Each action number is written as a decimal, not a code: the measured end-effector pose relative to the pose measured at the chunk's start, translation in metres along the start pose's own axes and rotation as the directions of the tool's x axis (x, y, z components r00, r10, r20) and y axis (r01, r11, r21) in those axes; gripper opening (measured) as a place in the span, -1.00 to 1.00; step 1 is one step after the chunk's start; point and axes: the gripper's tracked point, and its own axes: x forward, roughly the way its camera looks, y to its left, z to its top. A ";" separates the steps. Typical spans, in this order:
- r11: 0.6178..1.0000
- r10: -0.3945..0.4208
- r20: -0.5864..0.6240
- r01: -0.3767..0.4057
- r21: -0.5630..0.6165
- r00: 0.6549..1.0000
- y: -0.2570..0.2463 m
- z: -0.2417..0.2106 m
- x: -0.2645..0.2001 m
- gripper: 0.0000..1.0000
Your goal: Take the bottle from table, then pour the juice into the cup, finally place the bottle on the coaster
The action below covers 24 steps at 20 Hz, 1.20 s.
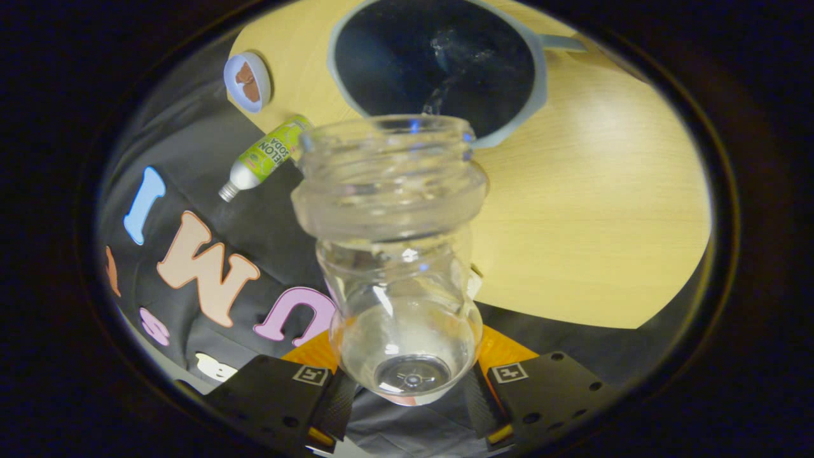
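My gripper (407,388) is shut on a clear plastic bottle (397,254), both fingers pressing its rounded lower body. The bottle is tipped forward, its wide open mouth (388,137) just over the near rim of a grey cup (439,63) with a dark inside. A thin clear stream (435,100) runs from the mouth into the cup. The cup's handle (563,43) points away to one side. A small round coaster (248,81), pale with a brown patch, lies on the wooden table beside the cup.
The light wooden table (604,222) spreads beyond the bottle on the handle side. A small green-labelled bottle with a silver neck (264,159) lies at the table's edge near the coaster. The black cloth wall (210,210) hangs behind that edge.
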 end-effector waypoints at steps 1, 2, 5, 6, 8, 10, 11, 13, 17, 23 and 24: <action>1.000 0.001 -0.001 -0.001 0.002 1.000 0.002 -0.001 0.000 0.57; 1.000 -0.006 -0.002 0.006 0.004 1.000 0.001 0.000 0.000 0.58; 1.000 -0.019 -0.008 0.019 0.009 1.000 -0.002 -0.001 0.000 0.58; 1.000 -0.018 -0.015 0.019 0.014 1.000 -0.002 -0.002 0.001 0.58; 1.000 -0.016 -0.027 0.017 0.020 1.000 -0.001 -0.005 0.002 0.58; 1.000 -0.025 -0.025 0.025 0.014 0.999 -0.002 -0.002 0.000 0.58; 0.999 -0.030 -0.022 0.031 0.010 0.999 -0.003 -0.002 -0.001 0.58; 0.999 -0.033 -0.006 0.033 -0.009 0.999 -0.005 -0.001 0.000 0.58; 0.995 -0.027 0.081 0.035 -0.098 0.996 -0.013 0.007 0.006 0.59; 0.907 0.100 0.362 0.065 -0.417 0.927 -0.027 0.035 0.023 0.59; 0.868 0.132 0.407 0.092 -0.487 0.904 -0.029 0.037 0.024 0.59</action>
